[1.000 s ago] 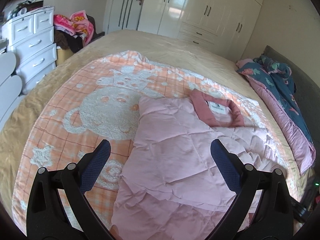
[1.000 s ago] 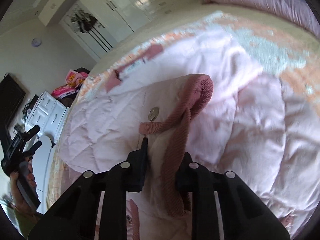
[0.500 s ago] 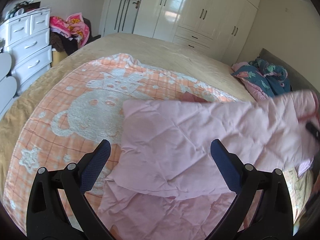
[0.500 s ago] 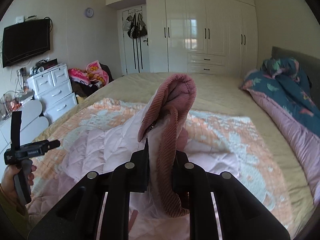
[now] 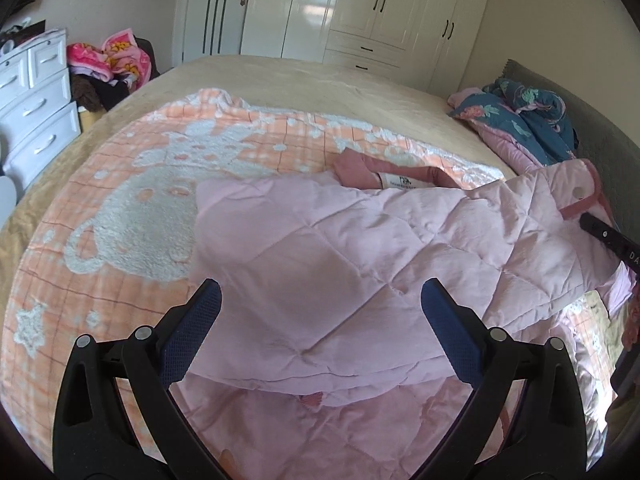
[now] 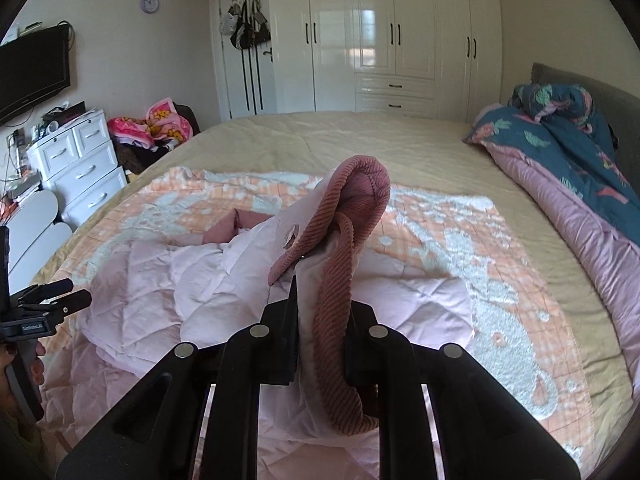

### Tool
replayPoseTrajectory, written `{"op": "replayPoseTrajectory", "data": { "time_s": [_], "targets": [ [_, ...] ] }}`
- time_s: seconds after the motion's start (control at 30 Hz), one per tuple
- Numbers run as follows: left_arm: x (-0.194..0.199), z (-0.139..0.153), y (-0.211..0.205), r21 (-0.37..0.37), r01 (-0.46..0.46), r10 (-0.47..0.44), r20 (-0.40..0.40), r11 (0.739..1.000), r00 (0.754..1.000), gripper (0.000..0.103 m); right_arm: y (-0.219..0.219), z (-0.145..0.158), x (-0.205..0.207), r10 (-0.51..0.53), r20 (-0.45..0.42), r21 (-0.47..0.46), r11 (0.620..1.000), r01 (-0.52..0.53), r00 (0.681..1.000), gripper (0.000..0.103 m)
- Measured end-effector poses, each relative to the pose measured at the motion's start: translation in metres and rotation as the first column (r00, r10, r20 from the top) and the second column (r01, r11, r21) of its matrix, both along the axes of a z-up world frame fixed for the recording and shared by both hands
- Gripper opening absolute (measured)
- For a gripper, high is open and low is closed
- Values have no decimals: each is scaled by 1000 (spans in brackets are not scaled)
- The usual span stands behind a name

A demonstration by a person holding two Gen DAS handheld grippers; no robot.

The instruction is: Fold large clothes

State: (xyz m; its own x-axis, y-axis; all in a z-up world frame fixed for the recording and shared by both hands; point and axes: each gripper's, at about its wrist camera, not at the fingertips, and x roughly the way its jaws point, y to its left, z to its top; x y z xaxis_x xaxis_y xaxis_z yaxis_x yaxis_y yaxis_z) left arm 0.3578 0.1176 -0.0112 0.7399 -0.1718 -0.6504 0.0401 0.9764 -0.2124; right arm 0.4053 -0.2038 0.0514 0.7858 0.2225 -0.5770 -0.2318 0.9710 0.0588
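Ribbed dusty-pink cuff (image 6: 344,280) of the pale pink quilted jacket (image 5: 320,264) stands clamped between the closed fingers of the right gripper (image 6: 322,320), rising up and curling over just ahead of them. Behind it the jacket drapes down onto the orange bear blanket (image 5: 132,208). The left gripper (image 5: 320,312) hovers with fingers wide apart, the jacket's folded body lying directly below and ahead of them, not touched.

Black left gripper (image 5: 320,312) with blue textured pads (image 5: 192,332), silver screws.
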Motion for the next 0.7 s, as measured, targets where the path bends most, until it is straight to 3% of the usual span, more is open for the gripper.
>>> {"op": "replayPoseTrajectory", "data": {
  "time_s": [0.23,0.53,0.6,0.67,0.7],
  "targets": [
    [2,-6,-9,10,25,-25,-3,1000,1000,90,0,-20,2,-14,-54,3,1000,14,998,15],
    [9,-21,-20,24,69,-68,-48,997,996,65,-10,-42,2,-65,-106,5,998,66,992,27],
    [13,-31,-18,22,58,-56,-87,998,995,65,-13,-43,2,-81,-112,2,997,82,990,36],
    [15,-38,-15,4,53,-53,-107,999,993,65,-16,-41,-2,-112,-86,-7,994,112,990,54],
    [16,-43,-12,-14,55,-57,-114,998,992,65,-18,-39,-4,-122,-73,-9,993,121,990,55]
  ]
}}
